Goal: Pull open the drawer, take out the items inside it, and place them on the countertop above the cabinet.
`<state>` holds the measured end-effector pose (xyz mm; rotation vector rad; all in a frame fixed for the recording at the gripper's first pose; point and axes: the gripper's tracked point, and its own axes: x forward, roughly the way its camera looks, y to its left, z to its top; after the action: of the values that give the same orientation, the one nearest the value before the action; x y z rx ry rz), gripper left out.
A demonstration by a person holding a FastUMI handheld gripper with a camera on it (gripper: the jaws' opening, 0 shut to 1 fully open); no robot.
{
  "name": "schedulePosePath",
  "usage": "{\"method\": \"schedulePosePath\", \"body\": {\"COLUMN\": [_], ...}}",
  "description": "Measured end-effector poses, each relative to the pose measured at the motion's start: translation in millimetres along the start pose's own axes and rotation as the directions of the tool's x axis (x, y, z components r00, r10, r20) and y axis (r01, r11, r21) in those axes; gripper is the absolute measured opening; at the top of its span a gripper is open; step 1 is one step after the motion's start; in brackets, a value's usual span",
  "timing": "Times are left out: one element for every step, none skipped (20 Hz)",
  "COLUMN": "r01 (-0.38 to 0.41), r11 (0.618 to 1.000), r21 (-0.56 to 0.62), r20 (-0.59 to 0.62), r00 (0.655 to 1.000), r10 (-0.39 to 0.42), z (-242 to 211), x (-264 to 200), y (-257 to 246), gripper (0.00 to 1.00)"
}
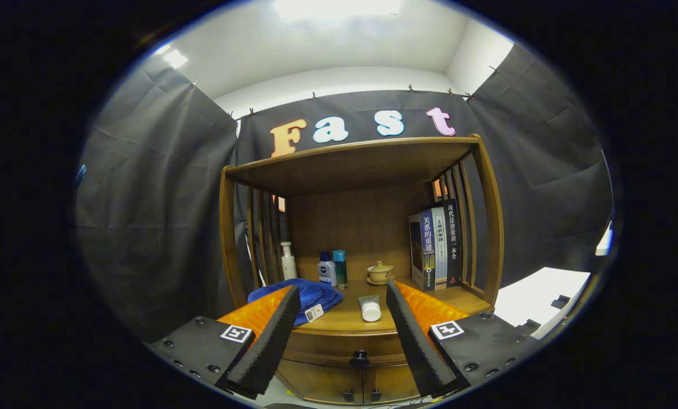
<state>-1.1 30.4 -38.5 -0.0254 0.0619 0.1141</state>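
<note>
Drawer (pixel 347 347), closed, set under the cabinet's tabletop (pixel 344 321) just ahead of the empty, parted tongs (pixel 343 295): rigid wood, likely stiff-sliding, best taken by its small dark knob (pixel 359 358); a white tube (pixel 370 309) and blue cloth (pixel 305 295) lie on top.

A white pump bottle (pixel 288 260) stands upright at the back left of the shelf space, near the wooden slats (pixel 261 236). Toward the middle, a white-and-blue bottle (pixel 327 269) and a teal bottle (pixel 339 268) stand side by side, touching or nearly so. To their right sits a small lidded tea cup (pixel 380 272) on a saucer. Further right, several books (pixel 436 244) stand upright against the right-hand slats.
</note>
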Motion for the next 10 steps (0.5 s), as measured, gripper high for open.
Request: {"method": "schedulePosePath", "body": {"r01": [0.000, 0.001, 0.002, 0.001, 0.001, 0.001, 0.002, 0.002, 0.003, 0.005], "r11": [1.000, 1.000, 1.000, 1.000, 1.000, 1.000, 1.000, 1.000, 1.000, 1.000], "r21": [0.001, 0.002, 0.003, 0.005, 0.009, 0.012, 0.015, 0.016, 0.016, 0.015], "r20": [-0.001, -0.002, -0.003, -0.003, -0.005, -0.006, -0.006, -0.006, -0.006, -0.007], "r00": [1.000, 1.000, 1.000, 1.000, 1.000, 1.000, 1.000, 1.000, 1.000, 1.000], "r10": [0.000, -0.001, -0.002, -0.001, -0.001, -0.001, -0.002, -0.002, -0.003, -0.005], "z": [-0.8, -0.5, -0.8, -0.2, -1.8, -1.4, -2.0, -1.8, -1.9, -1.3], "x": [-0.9, -0.4, -0.1, 0.7, 0.7, 1.2, 1.1, 1.6, 1.2, 1.5], "y": [-0.2, -0.2, -0.5, 0.0, 0.0, 0.0, -0.6, 0.1, -0.3, -1.3], "gripper": [0.98, 0.98, 0.98, 0.98, 0.99, 0.98, 0.98, 0.98, 0.98, 0.98]}}
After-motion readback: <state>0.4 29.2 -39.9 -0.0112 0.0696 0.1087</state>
